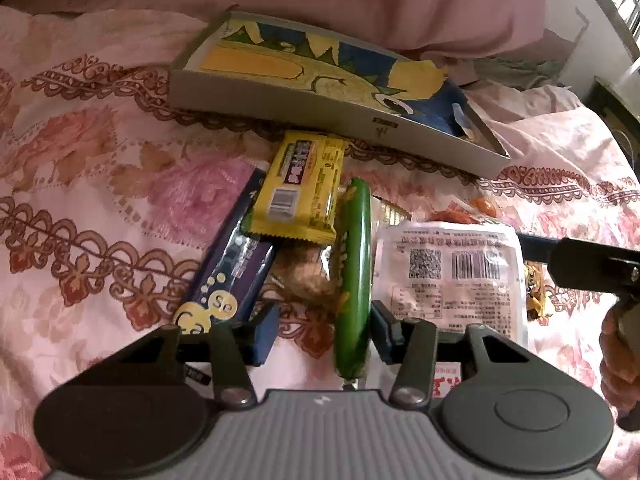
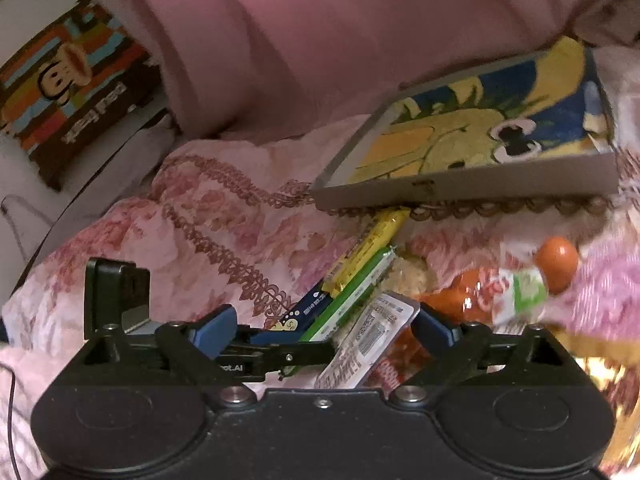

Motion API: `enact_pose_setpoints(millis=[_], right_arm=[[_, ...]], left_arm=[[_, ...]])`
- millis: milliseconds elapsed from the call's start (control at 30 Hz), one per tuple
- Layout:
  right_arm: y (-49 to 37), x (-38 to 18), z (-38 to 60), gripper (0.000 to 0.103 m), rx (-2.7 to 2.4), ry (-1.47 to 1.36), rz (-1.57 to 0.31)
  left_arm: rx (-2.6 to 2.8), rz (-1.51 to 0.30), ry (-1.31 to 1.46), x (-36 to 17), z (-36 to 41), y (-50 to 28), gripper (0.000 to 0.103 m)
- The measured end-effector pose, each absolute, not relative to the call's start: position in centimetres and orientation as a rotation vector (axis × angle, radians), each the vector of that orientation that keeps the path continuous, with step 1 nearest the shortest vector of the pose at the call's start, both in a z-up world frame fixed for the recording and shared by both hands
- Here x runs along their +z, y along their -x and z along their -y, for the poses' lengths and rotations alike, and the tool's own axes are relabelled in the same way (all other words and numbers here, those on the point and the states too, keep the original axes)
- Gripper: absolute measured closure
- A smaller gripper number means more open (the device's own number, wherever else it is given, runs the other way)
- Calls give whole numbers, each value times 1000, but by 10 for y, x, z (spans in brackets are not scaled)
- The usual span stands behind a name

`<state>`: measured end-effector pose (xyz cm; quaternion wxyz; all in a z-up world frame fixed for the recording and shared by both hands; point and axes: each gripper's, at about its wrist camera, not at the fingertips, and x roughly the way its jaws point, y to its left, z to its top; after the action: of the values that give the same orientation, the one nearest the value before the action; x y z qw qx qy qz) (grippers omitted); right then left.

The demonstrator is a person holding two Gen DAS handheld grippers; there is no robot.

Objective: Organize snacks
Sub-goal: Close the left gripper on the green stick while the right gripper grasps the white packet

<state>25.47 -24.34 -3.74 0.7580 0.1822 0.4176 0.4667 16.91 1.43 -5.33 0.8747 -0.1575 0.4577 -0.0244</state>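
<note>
so: one green sausage (image 1: 352, 276) between part-spread left gripper (image 1: 324, 330); right gripper (image 2: 322, 330) spread wide; one box (image 1: 280, 96).

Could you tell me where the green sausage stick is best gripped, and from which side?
Grip the green sausage stick across its middle, coming from above with one finger on each long side. It lies long and narrow, pointing toward the box, and the left gripper already straddles its near end, so closing there could work too.

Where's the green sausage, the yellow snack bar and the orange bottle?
green sausage (image 1: 354, 264), left wrist view, middle of its casing
yellow snack bar (image 1: 300, 188), left wrist view, wrapper centre
orange bottle (image 2: 557, 258), right wrist view, its cap
</note>
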Motion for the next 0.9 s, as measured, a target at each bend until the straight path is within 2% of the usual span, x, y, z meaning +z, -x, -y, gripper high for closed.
enact_pose_setpoints(millis=[33, 100, 167, 300, 633, 900], right_arm=[[-252, -39, 244, 10, 1002, -420, -923], [-245, -42, 246, 12, 967, -469, -952], [-239, -46, 246, 12, 940, -502, -980], [-226, -53, 243, 13, 900, -521, -1038], [-189, -52, 242, 13, 834, -365, -1061], [-172, -56, 256, 11, 746, -480, -1127]], left_arm=[[-48, -956, 340, -54, -16, -169, 56], [-35, -966, 358, -56, -20, -169, 67], [-23, -971, 390, -59, -26, -170, 72], [-27, -965, 433, -62, -33, -168, 72], [-41, -959, 394, -59, -33, -143, 76], [-70, -950, 357, -56, -30, -112, 78]])
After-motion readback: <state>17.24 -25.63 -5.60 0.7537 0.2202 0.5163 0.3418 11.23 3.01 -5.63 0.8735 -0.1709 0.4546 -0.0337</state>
